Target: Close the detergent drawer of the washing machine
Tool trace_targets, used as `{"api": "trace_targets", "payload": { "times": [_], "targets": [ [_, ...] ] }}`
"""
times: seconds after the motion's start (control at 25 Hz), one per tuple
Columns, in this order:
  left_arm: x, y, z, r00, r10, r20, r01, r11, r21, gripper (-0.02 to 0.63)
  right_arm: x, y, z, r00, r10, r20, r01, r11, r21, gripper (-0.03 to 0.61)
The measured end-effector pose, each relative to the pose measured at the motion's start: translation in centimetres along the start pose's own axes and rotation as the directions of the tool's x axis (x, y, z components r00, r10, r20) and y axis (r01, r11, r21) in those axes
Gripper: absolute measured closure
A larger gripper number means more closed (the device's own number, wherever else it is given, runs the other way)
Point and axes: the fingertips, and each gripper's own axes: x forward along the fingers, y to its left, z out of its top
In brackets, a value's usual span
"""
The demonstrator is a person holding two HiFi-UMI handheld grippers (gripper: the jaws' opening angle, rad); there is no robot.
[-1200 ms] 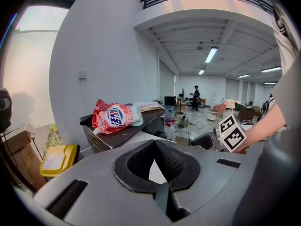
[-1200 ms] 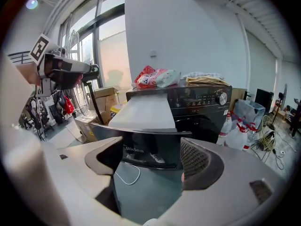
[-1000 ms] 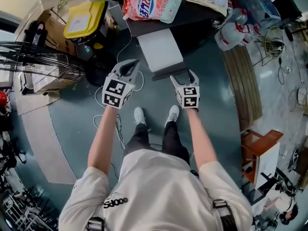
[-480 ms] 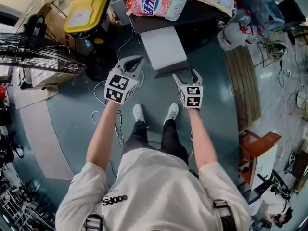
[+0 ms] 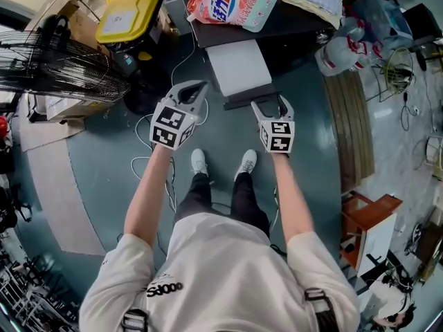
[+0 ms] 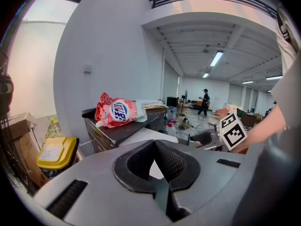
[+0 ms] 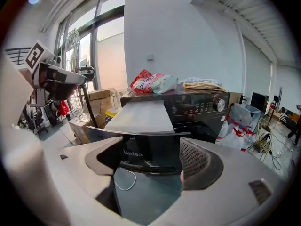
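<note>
You face the black Midea washing machine (image 7: 202,108), its pale detergent drawer (image 5: 239,66) standing pulled out toward you over the floor. Your right gripper (image 5: 268,104) is close up to the drawer's dark front panel with its jaws spread wide and holding nothing. Your left gripper (image 5: 199,87) hangs just beside the drawer's left edge, jaws pressed together and empty, and a red detergent bag (image 5: 232,2) lies on the machine's top.

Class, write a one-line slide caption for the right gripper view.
Open right gripper faces the pulled-out drawer of a black washing machine.
</note>
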Motion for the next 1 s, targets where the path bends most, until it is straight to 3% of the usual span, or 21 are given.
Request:
{"api": "trace_targets", "payload": {
  "times": [1.0],
  "targets": [
    [-1.2,2.7,-2.1,0.999,0.036,-0.024,-0.037,0.998,-0.043,0.595,1.5,0.2,1.8,1.000,0.003,0.011,-0.003,1.000,0.005,0.247]
  ]
}}
